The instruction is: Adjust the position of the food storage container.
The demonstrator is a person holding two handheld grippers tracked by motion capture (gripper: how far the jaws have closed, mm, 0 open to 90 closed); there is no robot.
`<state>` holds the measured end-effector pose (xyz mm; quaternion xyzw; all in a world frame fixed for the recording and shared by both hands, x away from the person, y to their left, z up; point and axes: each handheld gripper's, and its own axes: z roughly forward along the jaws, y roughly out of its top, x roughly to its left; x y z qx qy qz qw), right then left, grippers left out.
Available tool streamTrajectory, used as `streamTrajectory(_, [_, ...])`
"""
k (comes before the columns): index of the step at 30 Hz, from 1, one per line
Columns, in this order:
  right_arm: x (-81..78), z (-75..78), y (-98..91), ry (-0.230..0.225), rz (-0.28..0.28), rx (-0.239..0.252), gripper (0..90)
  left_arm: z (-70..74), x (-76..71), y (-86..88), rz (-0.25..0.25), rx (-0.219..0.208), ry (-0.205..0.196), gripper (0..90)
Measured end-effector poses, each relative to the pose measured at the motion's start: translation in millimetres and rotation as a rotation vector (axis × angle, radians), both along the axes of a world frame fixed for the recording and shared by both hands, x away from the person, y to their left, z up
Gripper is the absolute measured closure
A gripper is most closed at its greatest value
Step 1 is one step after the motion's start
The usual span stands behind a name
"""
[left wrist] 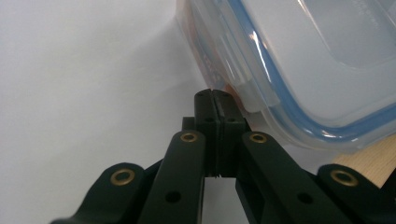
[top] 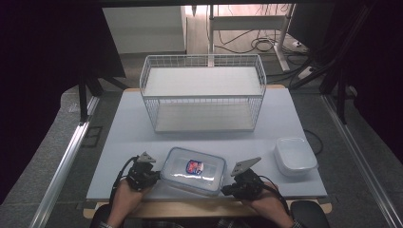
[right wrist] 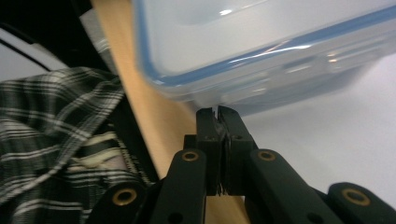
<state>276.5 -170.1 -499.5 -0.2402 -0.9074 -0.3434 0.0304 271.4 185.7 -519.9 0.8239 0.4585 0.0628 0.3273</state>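
1. We see a clear box [top: 193, 170] with a blue-sealed lid lying at the near edge of the table [top: 128, 128], turned a little askew, between our two grippers.
2. A red and blue label shows on or through its lid in the high view.
3. Our left gripper [top: 151, 174] sits at the box's left end. In the left gripper view its jaws are pressed together with nothing between them, and their tips [left wrist: 215, 95] rest at the lid's side clasp [left wrist: 233, 77], touching it or just short of it; we cannot tell which.
4. Our right gripper [top: 228, 189] sits at the box's near right corner. In the right gripper view its jaws are closed too, bar a sliver at the very tips [right wrist: 218, 112], which meet the underside of the box [right wrist: 261, 51] near its corner. They grip nothing.
5. That corner hangs past the pale mat over the table's wooden rim [right wrist: 149, 107], beside a checked sleeve [right wrist: 51, 126].
6. Behind the box stands a white wire rack [top: 203, 92] with two shelves, well apart from it.
7. A white tub [top: 294, 156] sits near the table's right edge, beyond the right gripper.
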Motion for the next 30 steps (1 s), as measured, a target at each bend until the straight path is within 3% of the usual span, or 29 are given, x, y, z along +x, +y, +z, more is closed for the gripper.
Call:
streamTrajectory(2, [4.4, 1.1, -6.3, -0.007, -0.027, -0.001, 88.0, -0.1, 2.2, -5.4, -0.010, -0.016, 0.001, 90.0])
streamTrajectory(10, [17.1, 2.6, -24.5, -0.067, -0.124, -0.049, 89.1, 3.2, 11.8, -31.2, -0.019, 0.010, -0.029, 90.0])
streamTrajectory(17, [30.3, 3.6, -40.3, -0.106, -0.204, -0.078, 89.2, 3.7, 20.3, -48.9, -0.052, 0.006, -0.037, 90.0])
streamTrajectory(20, [38.9, 3.7, -46.0, -0.117, -0.237, -0.083, 89.3, 5.3, 21.7, -57.3, -0.064, 0.037, -0.054, 90.0])
streamTrajectory(27, [43.3, 3.2, -47.9, -0.104, -0.244, -0.072, 89.0, 6.3, 19.3, -54.6, -0.086, 0.047, -0.089, 87.0])
streamTrajectory(30, [40.7, 6.1, -48.3, -0.138, -0.233, -0.092, 85.0, 10.1, 15.9, -49.7, -0.081, 0.073, -0.133, 83.0])
